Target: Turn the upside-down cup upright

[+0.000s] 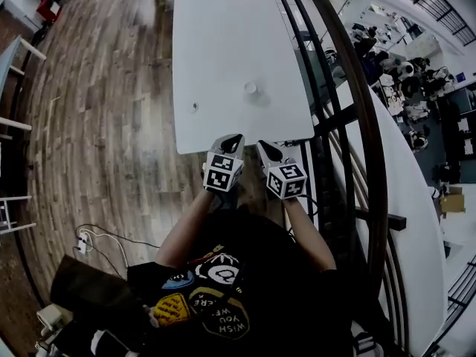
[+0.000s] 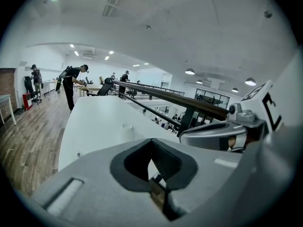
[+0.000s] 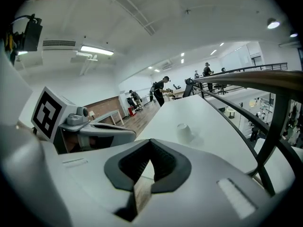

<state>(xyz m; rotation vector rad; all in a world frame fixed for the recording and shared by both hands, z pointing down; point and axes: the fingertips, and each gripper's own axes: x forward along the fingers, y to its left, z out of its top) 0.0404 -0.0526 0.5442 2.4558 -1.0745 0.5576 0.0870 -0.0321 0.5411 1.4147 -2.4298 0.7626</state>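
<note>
Jaws together and empty, left gripper [image 1: 233, 140] and right gripper [image 1: 266, 147] hover at the table's [image 1: 216, 28] near edge; the rim-down cup [image 1: 251, 88] stands well ahead, midway between them.

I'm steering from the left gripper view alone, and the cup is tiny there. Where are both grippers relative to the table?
Observer: In the head view, the left gripper and the right gripper are side by side at the table's near edge.
Operator: Is the right gripper carrying anything?
Observer: No. The right gripper view shows its jaws together with nothing between them.
Operator: Is the cup really inverted?
Observer: Yes. The right gripper view shows the cup larger, standing with its narrow end up.
</note>
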